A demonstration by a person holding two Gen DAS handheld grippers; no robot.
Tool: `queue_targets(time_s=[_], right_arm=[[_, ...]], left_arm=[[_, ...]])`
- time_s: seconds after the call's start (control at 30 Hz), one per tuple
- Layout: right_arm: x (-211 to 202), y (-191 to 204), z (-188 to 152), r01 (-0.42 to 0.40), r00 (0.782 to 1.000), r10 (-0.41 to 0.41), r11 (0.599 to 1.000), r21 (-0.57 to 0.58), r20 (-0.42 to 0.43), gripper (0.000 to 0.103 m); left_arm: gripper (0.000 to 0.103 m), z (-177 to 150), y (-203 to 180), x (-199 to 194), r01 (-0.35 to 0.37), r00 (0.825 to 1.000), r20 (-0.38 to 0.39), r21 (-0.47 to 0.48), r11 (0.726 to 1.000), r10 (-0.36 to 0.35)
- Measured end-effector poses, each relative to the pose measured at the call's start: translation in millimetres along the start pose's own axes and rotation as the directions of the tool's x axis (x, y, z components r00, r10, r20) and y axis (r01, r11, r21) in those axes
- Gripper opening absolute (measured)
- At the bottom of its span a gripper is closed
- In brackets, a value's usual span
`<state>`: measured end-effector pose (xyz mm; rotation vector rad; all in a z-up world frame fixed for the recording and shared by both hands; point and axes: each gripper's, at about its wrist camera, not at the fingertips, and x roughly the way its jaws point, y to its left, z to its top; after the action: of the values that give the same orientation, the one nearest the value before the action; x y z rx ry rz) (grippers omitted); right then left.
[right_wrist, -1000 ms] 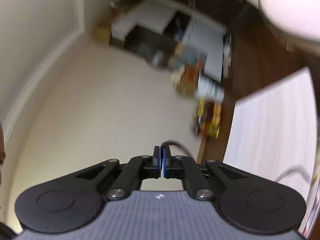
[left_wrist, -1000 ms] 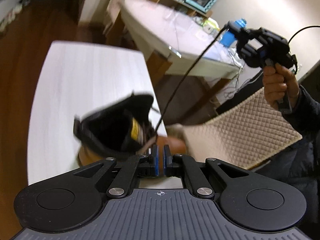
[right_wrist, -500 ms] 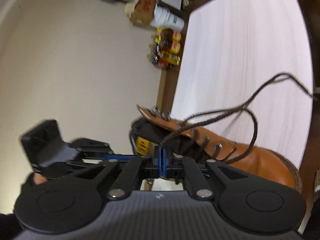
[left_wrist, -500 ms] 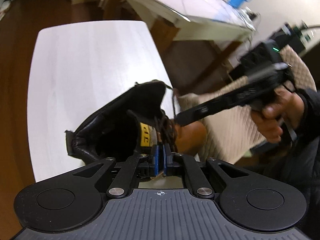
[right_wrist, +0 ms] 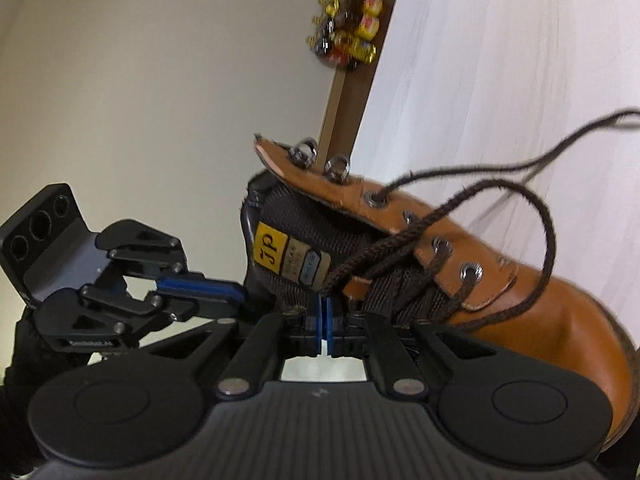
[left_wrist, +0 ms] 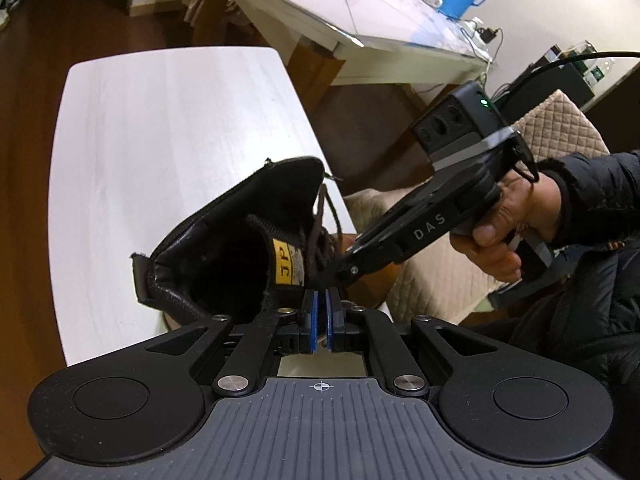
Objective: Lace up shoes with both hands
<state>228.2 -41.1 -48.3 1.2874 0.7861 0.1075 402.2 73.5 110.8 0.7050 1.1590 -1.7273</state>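
The boot (right_wrist: 520, 280) at centre right is smooth tan leather with a soft sheen; its tongue (right_wrist: 320, 240) is dark woven mesh and its eyelets (right_wrist: 471, 271) are shiny metal. The lace (right_wrist: 400, 240) is rough, fuzzy brown cord. The table (left_wrist: 160, 140) at upper left is pale matt wood grain. The left gripper (left_wrist: 320, 320) is matt black plastic with ribbing. At right, a chair cover (left_wrist: 560, 132) is quilted beige cloth.
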Motion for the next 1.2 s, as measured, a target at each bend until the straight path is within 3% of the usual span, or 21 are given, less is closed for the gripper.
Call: queue_targets(time_s=[0.1, 0.2, 0.37, 0.5, 0.63, 0.73, 1.03, 1.2], right_arm=[[5, -4, 4, -0.01, 0.999, 0.011, 1.0, 0.028, -0.037, 0.003], [9, -4, 11, -0.001, 0.997, 0.004, 1.0, 0.03, -0.078, 0.003], [12, -2, 17, 0.006, 0.992, -0.004, 1.0, 0.011, -0.128, 0.003], [14, -2, 20, 0.004, 0.986, -0.002, 1.0, 0.012, -0.164, 0.003], [16, -1, 22, 0.011, 0.984, -0.009, 1.0, 0.007, -0.181, 0.003], [16, 0, 20, 0.019, 0.983, -0.018, 1.0, 0.004, -0.182, 0.003], [16, -1, 17, 0.025, 0.984, -0.024, 1.0, -0.001, -0.179, 0.004], [14, -2, 14, 0.021, 0.987, -0.021, 1.0, 0.003, -0.161, 0.005]], left_arm=[[0.002, -5, -2, -14, -0.031, 0.999, 0.043, -0.014, 0.999, 0.031], [0.003, -19, -14, -34, 0.014, 0.995, 0.104, -0.034, 0.999, -0.011], [0.006, -47, -23, -6, -0.032, 0.994, 0.097, -0.198, 0.98, 0.052], [0.009, -70, -30, 16, -0.067, 0.991, 0.087, -0.325, 0.943, 0.1], [0.009, -85, -28, 34, -0.06, 0.975, 0.161, -0.471, 0.88, 0.152], [0.009, -91, -26, 36, -0.056, 0.965, 0.19, -0.522, 0.851, 0.18], [0.005, -95, -16, 41, -0.007, 0.961, 0.226, -0.555, 0.832, 0.159], [0.002, -101, -17, 38, -0.023, 0.966, 0.209, -0.516, 0.856, 0.152]])
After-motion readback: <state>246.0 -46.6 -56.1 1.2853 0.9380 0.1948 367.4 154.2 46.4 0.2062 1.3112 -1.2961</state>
